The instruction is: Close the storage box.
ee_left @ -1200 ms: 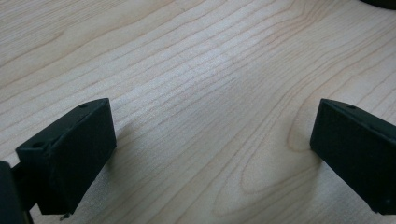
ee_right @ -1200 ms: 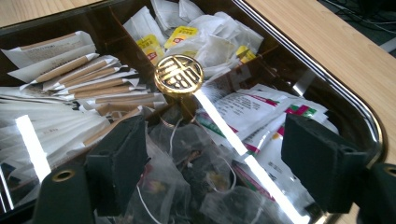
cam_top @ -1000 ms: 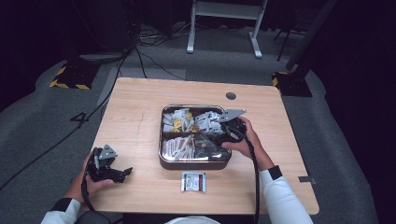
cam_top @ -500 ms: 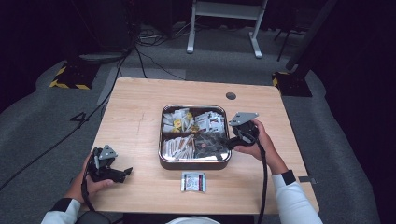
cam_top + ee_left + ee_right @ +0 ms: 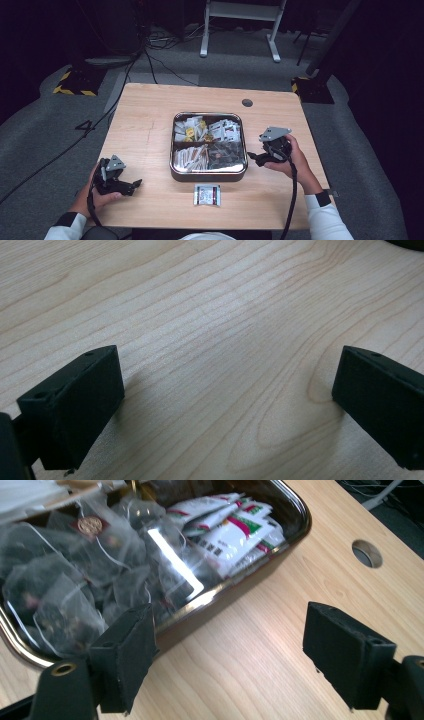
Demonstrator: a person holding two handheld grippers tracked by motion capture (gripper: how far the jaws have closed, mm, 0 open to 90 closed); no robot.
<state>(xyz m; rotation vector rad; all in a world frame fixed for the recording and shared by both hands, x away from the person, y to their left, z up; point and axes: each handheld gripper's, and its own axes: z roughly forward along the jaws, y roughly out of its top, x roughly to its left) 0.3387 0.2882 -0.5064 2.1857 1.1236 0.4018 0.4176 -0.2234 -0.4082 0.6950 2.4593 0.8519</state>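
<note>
A square metal tray sits mid-table, split into compartments of tea bags and sachets. One small white packet lies on the wood just in front of it. My right gripper is held just off the tray's right side, open and empty. In the right gripper view the jaws stand wide over bare wood, with the tray rim, mesh tea bags and white sachets to their left. My left gripper rests near the table's front left, open; its jaws frame only wood grain.
A round cable hole is in the table behind the tray, also the dark hole in the right gripper view. Cables and a white metal stand are on the floor beyond the table. The wooden table has bare room left of the tray.
My right gripper has drawn back from over the tray's far right compartment to the table beside the tray's right side. The left gripper has stayed put.
</note>
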